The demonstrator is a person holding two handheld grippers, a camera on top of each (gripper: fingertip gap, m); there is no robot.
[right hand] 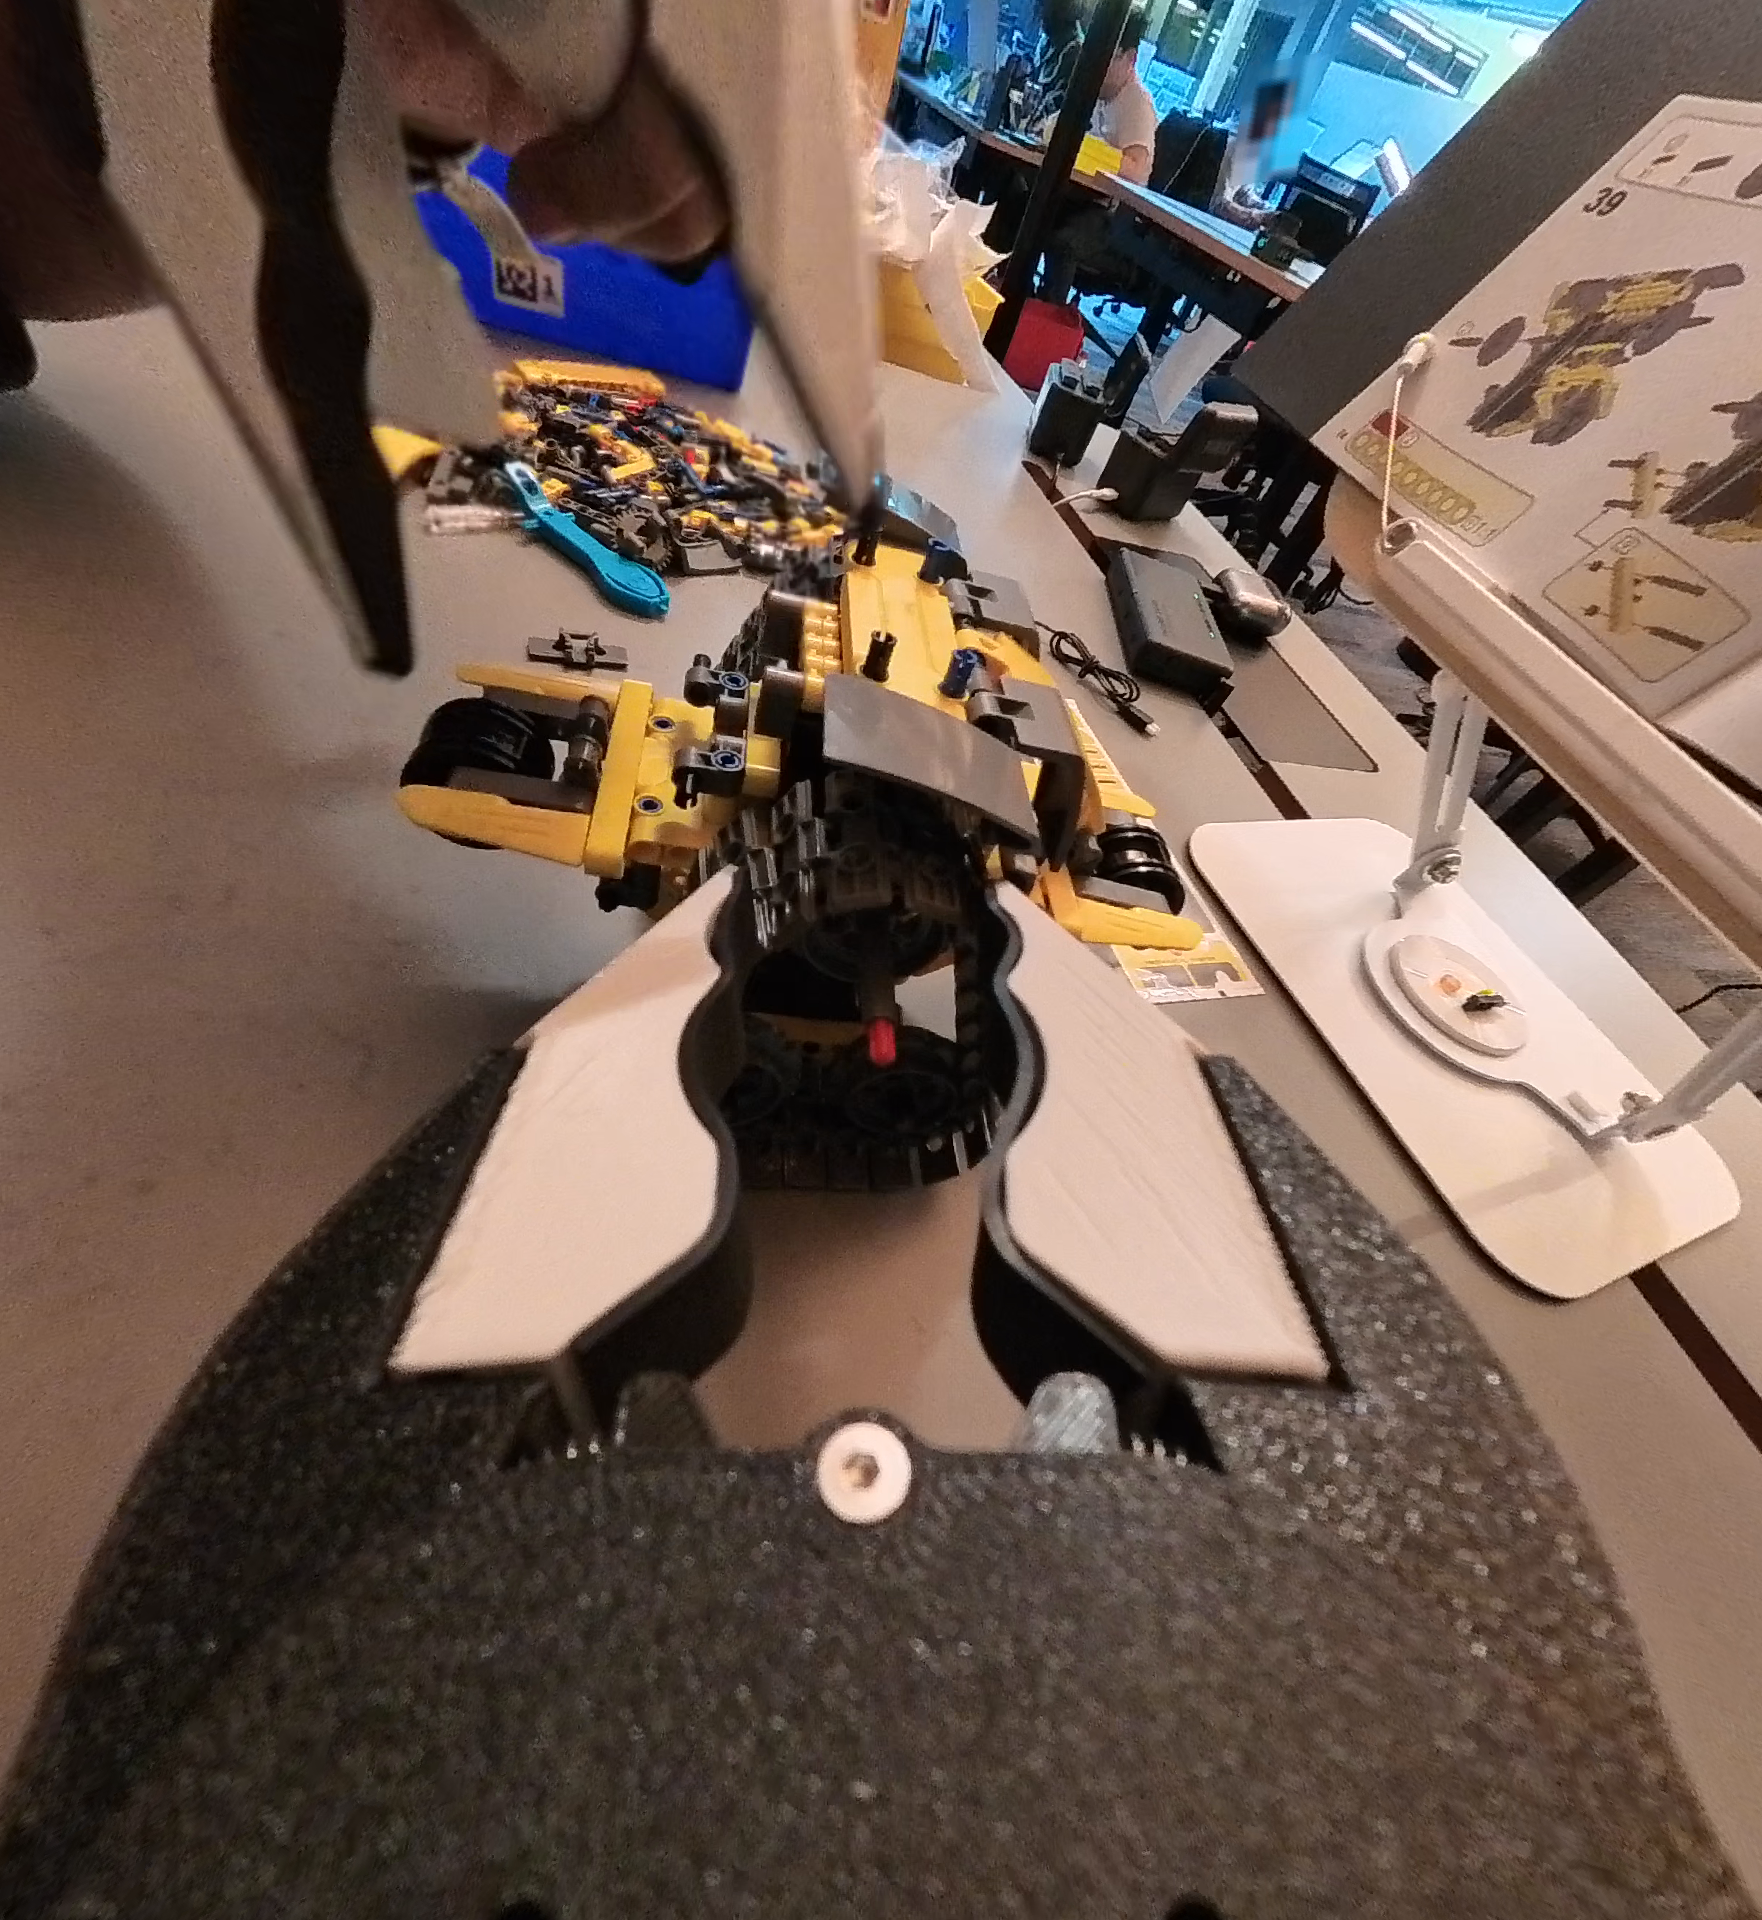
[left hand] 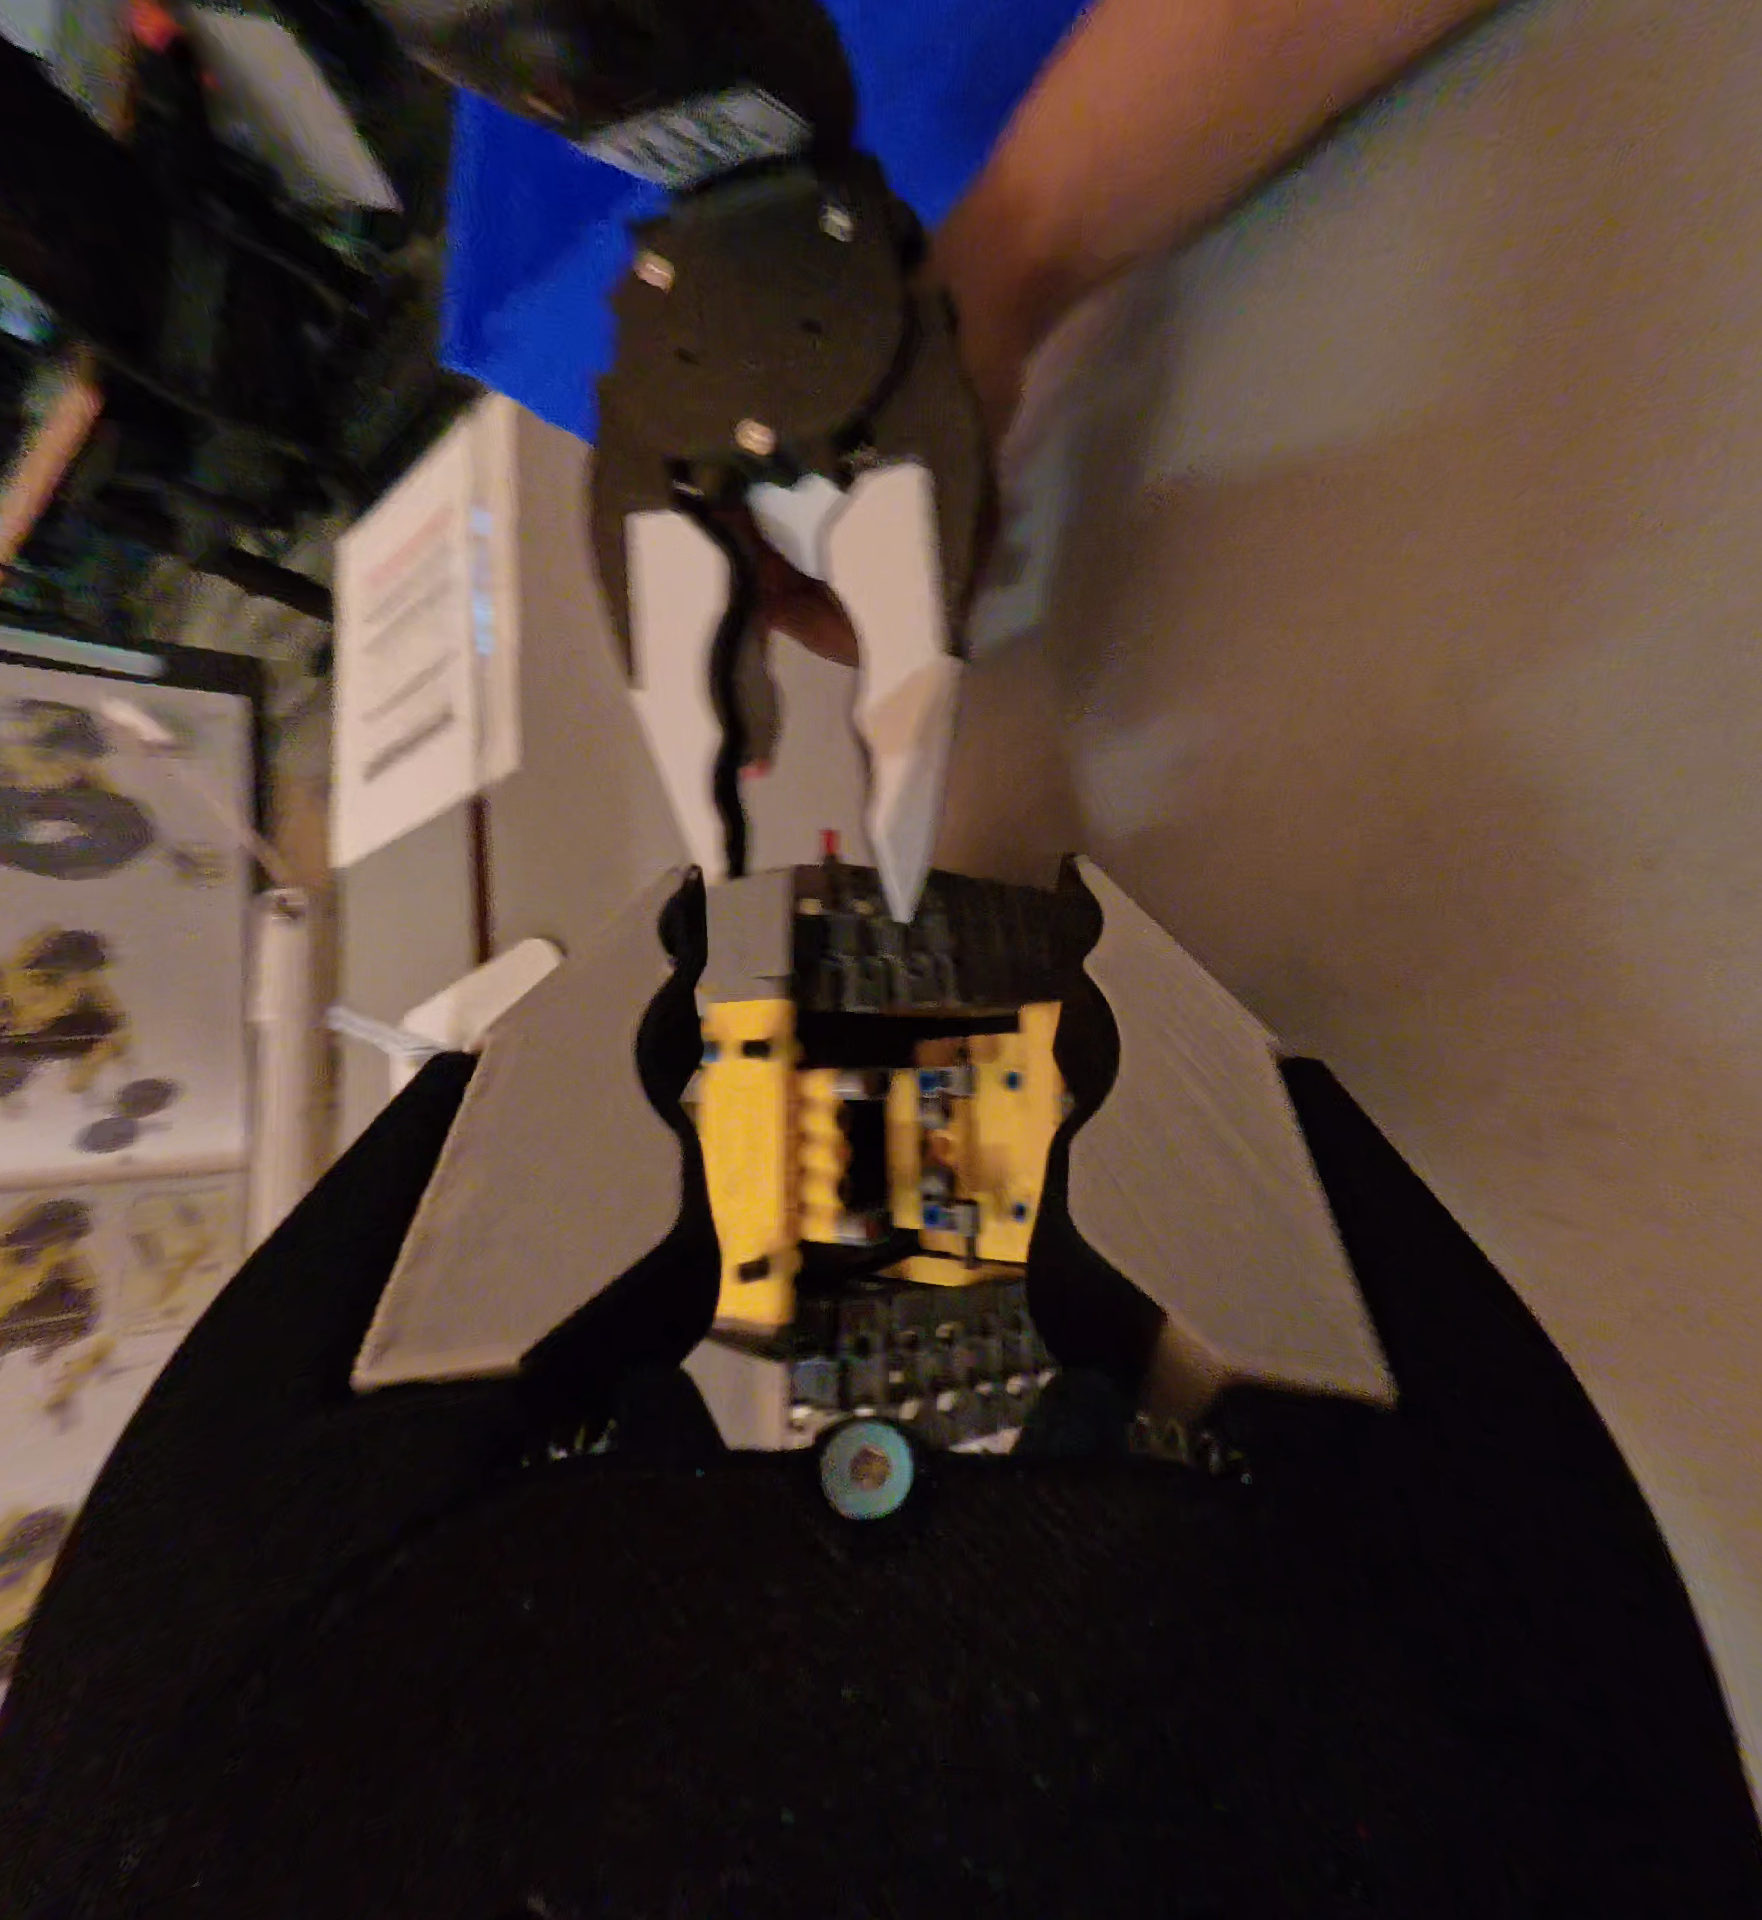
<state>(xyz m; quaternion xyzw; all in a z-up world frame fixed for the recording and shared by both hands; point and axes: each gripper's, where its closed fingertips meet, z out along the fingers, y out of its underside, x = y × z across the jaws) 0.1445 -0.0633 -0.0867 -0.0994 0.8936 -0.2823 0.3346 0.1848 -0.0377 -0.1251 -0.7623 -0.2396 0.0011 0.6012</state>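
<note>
Both grippers are on the yellow-and-black brick vehicle model (right hand: 835,748) sitting on the grey counter (right hand: 181,935). The right gripper (right hand: 861,914) is clamped around its black tracked end, while the left gripper (left hand: 882,904) squeezes the body from the other side. Loose parts pile (right hand: 628,468) and an instruction booklet (right hand: 1635,395) on a white stand are nearby.

Yellow-and-black brick vehicle model (right hand: 856,748), partly built, sits upright on grey table (right hand: 181,935). Left gripper (left hand: 882,1091) clamps its body from above; right gripper (right hand: 861,997) closes around its black wheel end with red pin (right hand: 882,1039).
</note>
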